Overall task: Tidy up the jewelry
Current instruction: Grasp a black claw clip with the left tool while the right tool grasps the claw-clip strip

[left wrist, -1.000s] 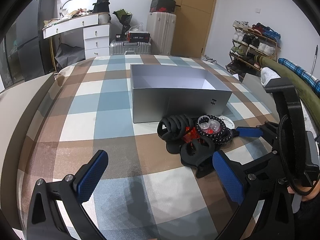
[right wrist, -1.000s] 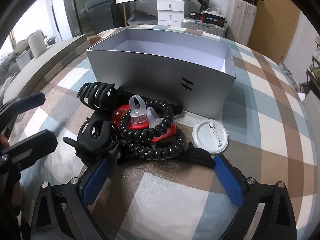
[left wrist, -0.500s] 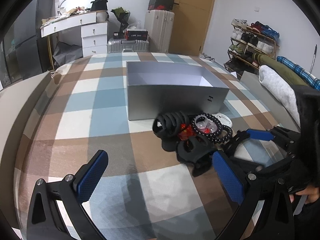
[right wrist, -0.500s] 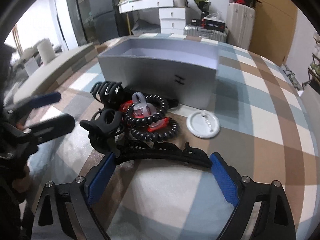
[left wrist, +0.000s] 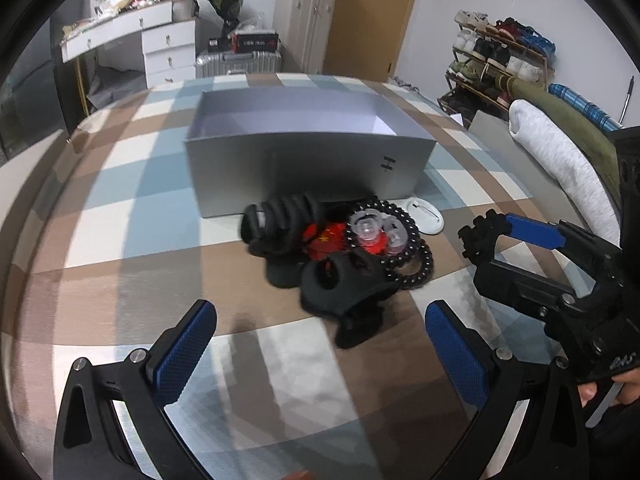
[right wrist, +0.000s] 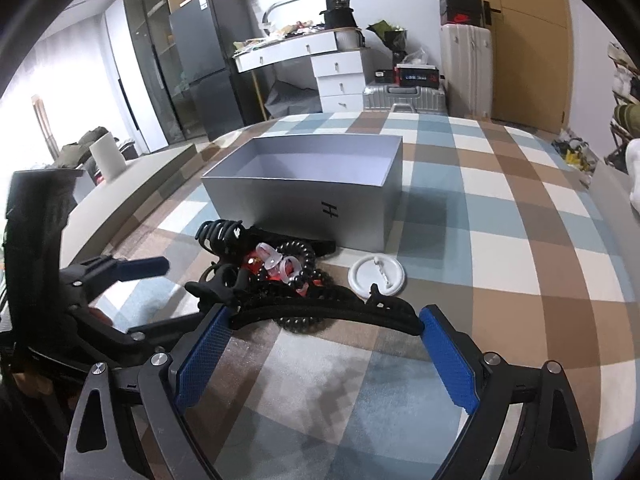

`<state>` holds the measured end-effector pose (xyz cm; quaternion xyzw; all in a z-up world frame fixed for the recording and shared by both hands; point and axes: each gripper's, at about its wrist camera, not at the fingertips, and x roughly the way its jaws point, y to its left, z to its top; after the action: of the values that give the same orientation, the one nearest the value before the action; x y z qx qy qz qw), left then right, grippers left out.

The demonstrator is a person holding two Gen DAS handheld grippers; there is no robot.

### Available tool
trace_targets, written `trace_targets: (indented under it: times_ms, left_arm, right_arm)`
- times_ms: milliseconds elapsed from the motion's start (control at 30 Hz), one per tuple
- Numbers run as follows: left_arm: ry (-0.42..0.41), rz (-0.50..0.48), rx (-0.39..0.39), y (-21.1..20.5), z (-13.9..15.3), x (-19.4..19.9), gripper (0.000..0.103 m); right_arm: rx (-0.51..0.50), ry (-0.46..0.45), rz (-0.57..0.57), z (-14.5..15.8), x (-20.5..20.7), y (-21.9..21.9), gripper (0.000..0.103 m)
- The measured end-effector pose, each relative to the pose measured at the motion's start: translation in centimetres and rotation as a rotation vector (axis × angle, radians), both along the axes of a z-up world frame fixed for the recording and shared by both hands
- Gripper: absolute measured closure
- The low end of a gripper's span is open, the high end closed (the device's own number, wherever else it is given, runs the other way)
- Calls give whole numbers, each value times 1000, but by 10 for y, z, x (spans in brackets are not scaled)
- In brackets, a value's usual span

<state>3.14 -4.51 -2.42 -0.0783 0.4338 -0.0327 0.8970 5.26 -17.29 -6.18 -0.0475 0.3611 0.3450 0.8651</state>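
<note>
A pile of hair accessories lies in front of a grey open box (left wrist: 304, 168) (right wrist: 304, 200): black claw clips (left wrist: 284, 220), a black coiled hair tie (left wrist: 412, 256), clear rings (left wrist: 366, 226), a red piece (left wrist: 324, 238) and a white round badge (right wrist: 376, 274). My right gripper (right wrist: 324, 344) holds a long black curved hair clip (right wrist: 328, 312) spanning its wide-set blue pads, lifted over the pile's near edge. It also shows in the left wrist view (left wrist: 516, 248). My left gripper (left wrist: 316, 344) is open and empty, just short of the pile.
The checked cloth (right wrist: 500, 208) covers a round table. Behind it stand a white dresser (right wrist: 336, 72), suitcases (left wrist: 308, 40), a door and a shoe rack (left wrist: 500, 60). A grey rolled blanket (left wrist: 560, 168) lies at the right.
My right gripper has pulled back and risen with the long black clip between its pads. My left gripper has moved closer to the pile.
</note>
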Motion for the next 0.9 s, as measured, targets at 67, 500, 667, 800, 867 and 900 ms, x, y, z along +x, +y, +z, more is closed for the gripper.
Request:
trace_targets:
  times_ms: [67, 500, 667, 800, 867, 900]
  left_arm:
    - [25, 0, 12, -3, -2, 4, 2]
    - [31, -41, 10, -9, -4, 6, 62]
    - [-22, -57, -1, -9, 4, -3, 63]
    - [-63, -61, -13, -7, 12, -10, 63]
    - [-92, -62, -22, -5, 16, -12, 63]
    - [-113, -58, -28, -3, 20, -14, 63]
  right_arm:
    - [12, 5, -2, 0, 1, -3, 8]
    - [46, 14, -26, 3, 5, -16, 8]
    - [51, 10, -26, 5, 5, -17, 8]
    - [55, -4, -26, 8, 2, -16, 8]
    - [57, -13, -25, 10, 1, -15, 8]
    - [58, -18, -23, 10, 0, -15, 8]
